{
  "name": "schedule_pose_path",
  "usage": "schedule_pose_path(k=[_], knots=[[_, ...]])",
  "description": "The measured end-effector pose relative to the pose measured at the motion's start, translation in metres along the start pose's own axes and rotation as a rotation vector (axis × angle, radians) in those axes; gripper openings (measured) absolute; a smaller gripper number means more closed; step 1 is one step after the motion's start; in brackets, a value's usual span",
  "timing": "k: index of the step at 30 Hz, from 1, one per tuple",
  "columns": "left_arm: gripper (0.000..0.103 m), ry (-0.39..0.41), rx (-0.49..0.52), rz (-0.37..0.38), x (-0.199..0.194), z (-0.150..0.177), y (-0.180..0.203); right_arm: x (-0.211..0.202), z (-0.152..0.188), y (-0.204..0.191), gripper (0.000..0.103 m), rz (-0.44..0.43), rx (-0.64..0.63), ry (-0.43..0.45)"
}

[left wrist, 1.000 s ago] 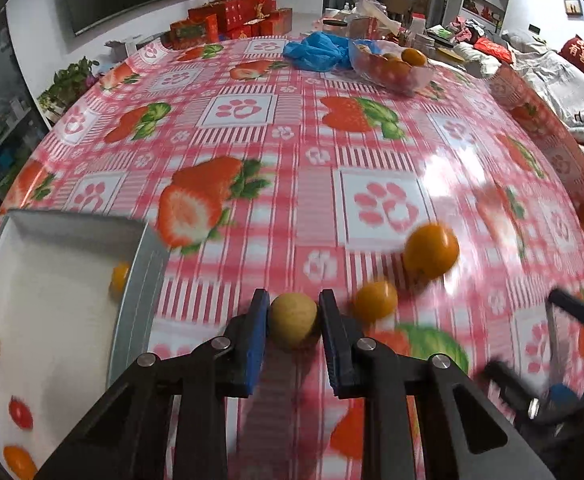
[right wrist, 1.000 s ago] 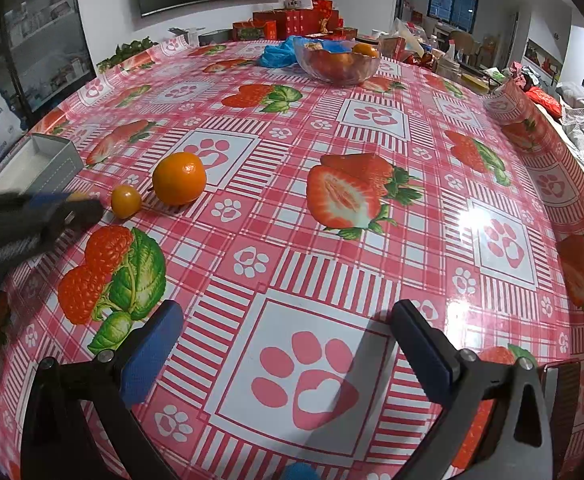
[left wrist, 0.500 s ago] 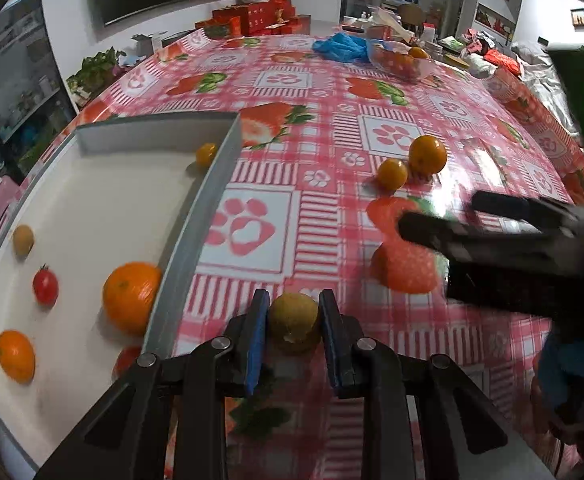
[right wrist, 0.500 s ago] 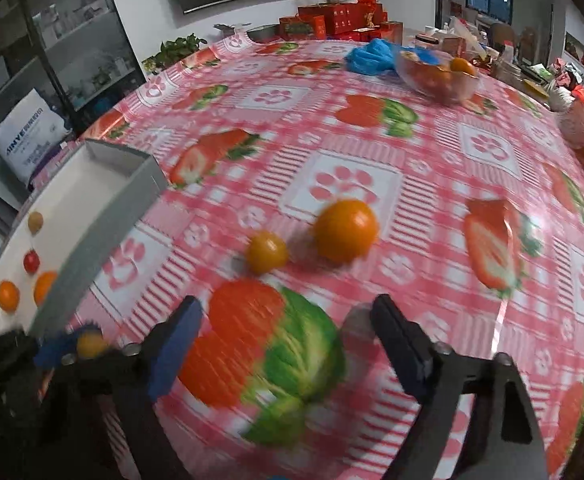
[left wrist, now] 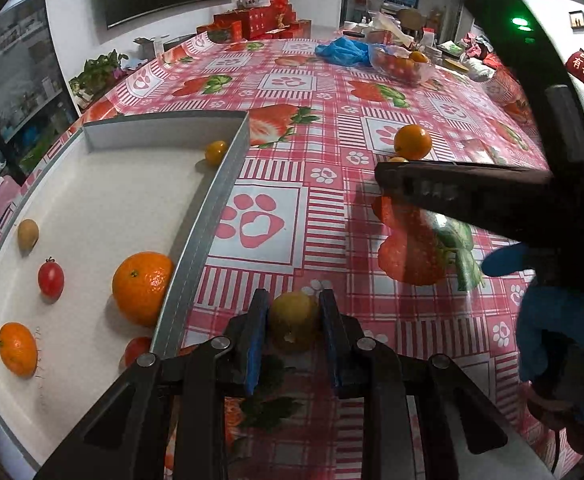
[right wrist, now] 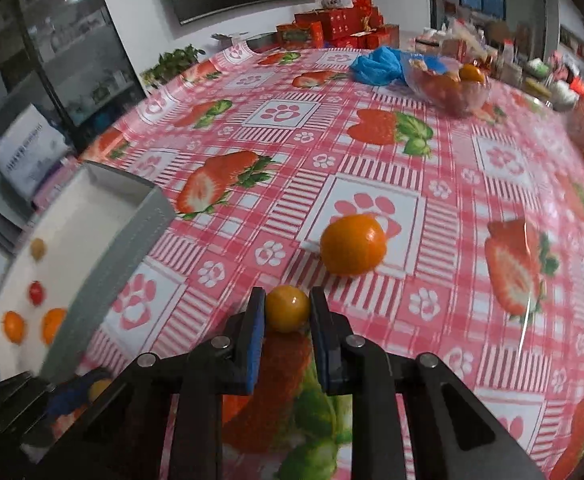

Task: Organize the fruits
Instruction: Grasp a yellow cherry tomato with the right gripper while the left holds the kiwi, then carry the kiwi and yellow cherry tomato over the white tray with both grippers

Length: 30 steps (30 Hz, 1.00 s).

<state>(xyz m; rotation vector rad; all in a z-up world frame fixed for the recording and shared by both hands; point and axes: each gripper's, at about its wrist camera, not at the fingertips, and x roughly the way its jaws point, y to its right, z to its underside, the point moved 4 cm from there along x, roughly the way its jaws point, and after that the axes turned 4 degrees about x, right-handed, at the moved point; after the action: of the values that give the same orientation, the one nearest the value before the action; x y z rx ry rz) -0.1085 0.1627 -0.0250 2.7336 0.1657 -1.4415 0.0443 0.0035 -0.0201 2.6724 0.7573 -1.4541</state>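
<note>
Clamping shut a second after gaping wide, right claw (right wrist: 285,312) grips small yellow-orange fruit (right wrist: 286,307) at lower centre; left claw (left wrist: 294,324) holds yellowish fruit (left wrist: 293,321) beside tray (left wrist: 203,216). Both ready for drop-off.

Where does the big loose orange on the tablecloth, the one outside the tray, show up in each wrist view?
Left wrist view: the orange sits upper right of centre, on the tablecloth just beyond the right gripper's dark finger.
Right wrist view: the orange sits near centre, on a paw-print square just beyond the fingertips.
Shared landmark: the white tray, left of the orange in both.
</note>
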Motion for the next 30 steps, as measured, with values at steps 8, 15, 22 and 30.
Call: schedule_pose_path(k=[8,15,22,30], knots=[[0.027,0.000,-0.007,0.001,0.000,0.001,0.000,-0.041,0.029,0.019,0.024,-0.029,0.007,-0.007],[0.027,-0.024,-0.048,0.034,-0.005,0.005,-0.002,-0.059,0.052,0.028,0.024,-0.018,0.000,-0.011],[0.027,-0.042,-0.064,0.049,-0.007,0.007,-0.002,-0.065,0.059,0.030,0.024,-0.039,0.012,-0.011],[0.027,-0.054,-0.045,0.048,-0.009,0.009,0.003,-0.065,0.062,0.033,0.024,-0.029,0.014,-0.016]])
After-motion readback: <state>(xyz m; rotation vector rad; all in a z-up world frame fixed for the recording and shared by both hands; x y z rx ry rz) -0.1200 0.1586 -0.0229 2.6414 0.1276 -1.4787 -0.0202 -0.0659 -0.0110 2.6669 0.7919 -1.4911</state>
